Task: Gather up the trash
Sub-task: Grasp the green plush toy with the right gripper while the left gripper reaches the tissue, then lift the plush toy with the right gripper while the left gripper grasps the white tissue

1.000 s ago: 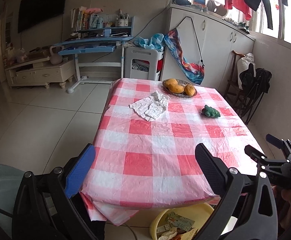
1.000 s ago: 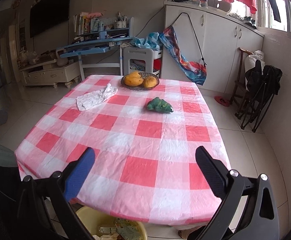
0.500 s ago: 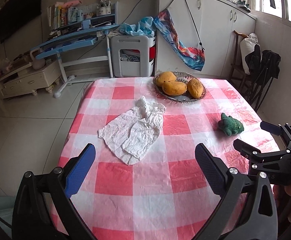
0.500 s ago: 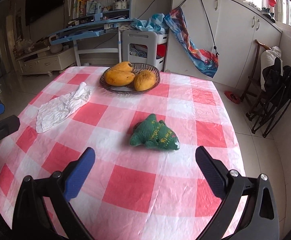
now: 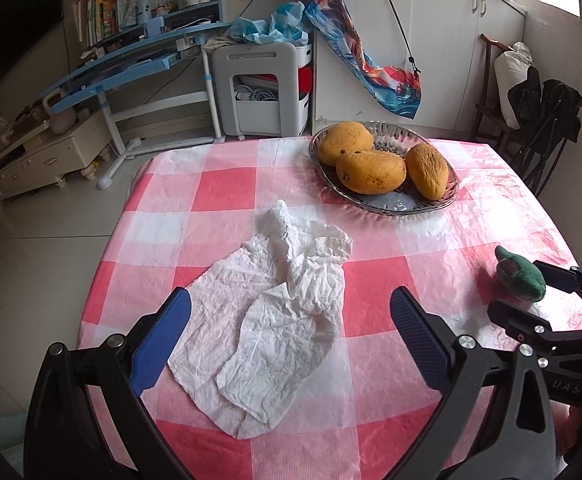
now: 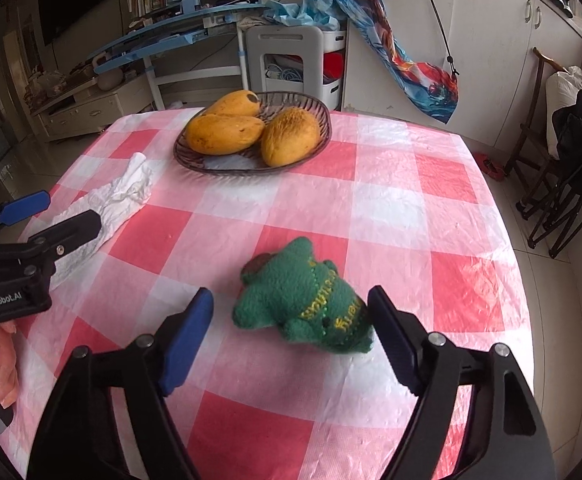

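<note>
A red-and-white checked tablecloth (image 5: 227, 184) covers the table. The left gripper (image 5: 291, 334) hangs wide open over crumpled white tissue paper (image 5: 279, 312); a glass dish of mangoes (image 5: 383, 168) sits at one o'clock. The right gripper (image 6: 291, 328) is closing around a green plush toy (image 6: 311, 300), its left pad apart.

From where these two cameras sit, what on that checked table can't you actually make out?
- Green plush toy: its yellow stitched lettering is too blurred to read in the right wrist view; in the left wrist view the right gripper, jaws closing around it, hides its near side.
- Crumpled white tissue: its near end is covered by the left gripper in the right wrist view.
- Table's near edge: cut off by both frames.
</note>
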`<state>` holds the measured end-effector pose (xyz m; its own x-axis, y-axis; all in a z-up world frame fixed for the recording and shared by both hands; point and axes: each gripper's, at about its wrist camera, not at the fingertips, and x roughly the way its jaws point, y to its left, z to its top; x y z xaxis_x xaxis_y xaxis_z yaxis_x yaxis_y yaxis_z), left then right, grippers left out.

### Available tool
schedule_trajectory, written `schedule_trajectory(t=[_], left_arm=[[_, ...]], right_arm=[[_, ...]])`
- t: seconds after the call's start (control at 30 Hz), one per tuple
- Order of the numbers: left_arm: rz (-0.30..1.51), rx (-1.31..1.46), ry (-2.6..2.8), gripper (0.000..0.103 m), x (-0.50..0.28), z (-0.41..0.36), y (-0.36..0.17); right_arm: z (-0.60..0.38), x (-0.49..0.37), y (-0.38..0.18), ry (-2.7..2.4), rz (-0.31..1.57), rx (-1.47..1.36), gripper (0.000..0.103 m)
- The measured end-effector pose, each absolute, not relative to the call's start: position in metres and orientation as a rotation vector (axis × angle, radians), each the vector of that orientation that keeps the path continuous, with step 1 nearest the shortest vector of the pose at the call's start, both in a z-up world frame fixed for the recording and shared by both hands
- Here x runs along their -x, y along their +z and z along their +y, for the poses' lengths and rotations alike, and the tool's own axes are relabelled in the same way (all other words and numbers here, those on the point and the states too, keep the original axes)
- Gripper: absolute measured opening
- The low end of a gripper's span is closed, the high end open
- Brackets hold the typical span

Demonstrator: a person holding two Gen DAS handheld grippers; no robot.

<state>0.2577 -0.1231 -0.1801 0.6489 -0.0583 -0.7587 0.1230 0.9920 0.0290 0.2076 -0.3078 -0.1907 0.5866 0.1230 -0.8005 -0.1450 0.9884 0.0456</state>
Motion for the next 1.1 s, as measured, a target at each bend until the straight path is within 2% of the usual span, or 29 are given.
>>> schedule_trajectory(t=[0.03, 0.07, 0.1, 0.13, 0.17, 0.2, 0.27, 0.33, 0.53, 0.83, 1.0, 1.03, 1.07, 1.1], left_arm=[[0.878, -0.081, -0.11, 0.096, -0.262, -0.123, -0.184], [0.899, -0.079, -0.116, 0.096, -0.265, -0.123, -0.188], [0.919, -0.076, -0.118, 0.096, -0.269, -0.121, -0.192], [0.941, -0.062, -0.128, 0.088, -0.272, -0.119, -0.196], [0.964, -0.033, -0.15, 0.076, -0.275, -0.116, -0.199], [0.953, -0.024, -0.153, 0.072, -0.274, -0.114, -0.199], [0.947, -0.03, -0.182, 0.037, -0.269, -0.114, -0.199], [0.963, 0.005, -0.223, 0.018, -0.261, -0.11, -0.197], [0.925, 0.149, -0.263, 0.007, -0.214, -0.08, -0.185], [0.842, 0.18, -0.284, 0.007, -0.115, -0.062, -0.137], [0.868, 0.152, -0.251, 0.01, -0.113, -0.052, -0.126], [0.878, 0.14, -0.229, 0.022, -0.119, -0.05, -0.127], [0.895, 0.127, -0.209, 0.046, -0.127, -0.05, -0.13], [0.908, 0.121, -0.201, 0.056, -0.138, -0.051, -0.134]], right_arm=[[-0.309, -0.21, -0.193, 0.156, 0.942, 0.021, 0.058], [-0.309, -0.21, -0.194, 0.15, 0.941, 0.026, 0.056], [-0.308, -0.21, -0.194, 0.143, 0.939, 0.034, 0.049], [-0.308, -0.209, -0.193, 0.143, 0.937, 0.034, 0.04], [-0.309, -0.208, -0.192, 0.145, 0.934, 0.028, 0.038], [-0.309, -0.208, -0.192, 0.145, 0.932, 0.023, 0.037], [-0.312, -0.207, -0.191, 0.147, 0.925, 0.005, 0.034], [-0.315, -0.205, -0.189, 0.146, 0.914, -0.02, 0.032], [-0.321, -0.187, -0.171, 0.177, 0.872, -0.103, 0.032], [-0.295, -0.091, -0.136, 0.309, 0.816, -0.144, 0.032], [-0.295, -0.026, -0.145, 0.333, 0.834, -0.187, 0.033], [-0.296, -0.017, -0.149, 0.335, 0.843, -0.198, 0.033], [-0.297, -0.012, -0.152, 0.338, 0.853, -0.208, 0.033], [-0.299, -0.009, -0.156, 0.339, 0.862, -0.214, 0.033]])
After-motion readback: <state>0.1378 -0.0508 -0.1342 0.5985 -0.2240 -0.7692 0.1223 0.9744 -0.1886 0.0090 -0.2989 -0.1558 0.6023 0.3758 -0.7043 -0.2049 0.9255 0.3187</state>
